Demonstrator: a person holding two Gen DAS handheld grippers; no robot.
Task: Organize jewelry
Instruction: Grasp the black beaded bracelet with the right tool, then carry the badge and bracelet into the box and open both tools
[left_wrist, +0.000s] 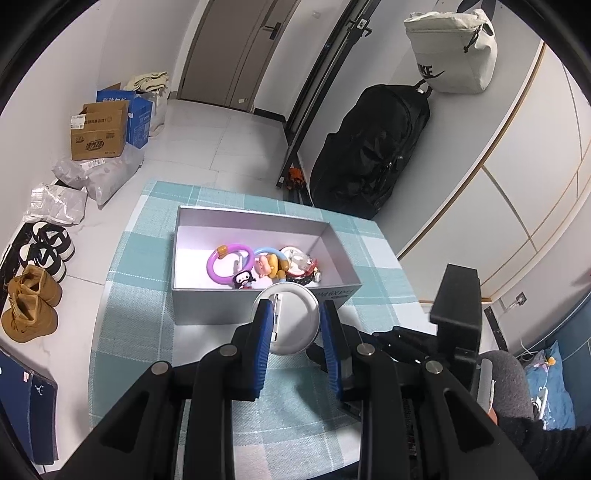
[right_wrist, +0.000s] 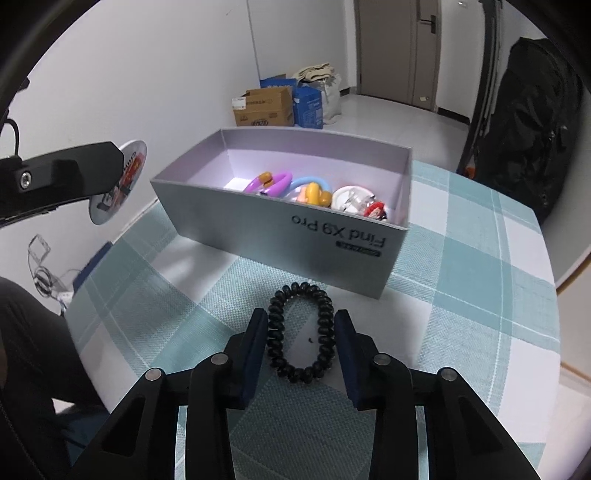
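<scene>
The left gripper (left_wrist: 295, 314) tilts downward, clamped on a round white pin badge (left_wrist: 290, 319) before the grey cardboard box (right_wrist: 280, 229). The right gripper (right_wrist: 301, 325) angles steeply down, jaws narrowed around a black spiral hair tie (right_wrist: 301, 332) lying on the teal checked woven cloth (right_wrist: 461, 266).
</scene>
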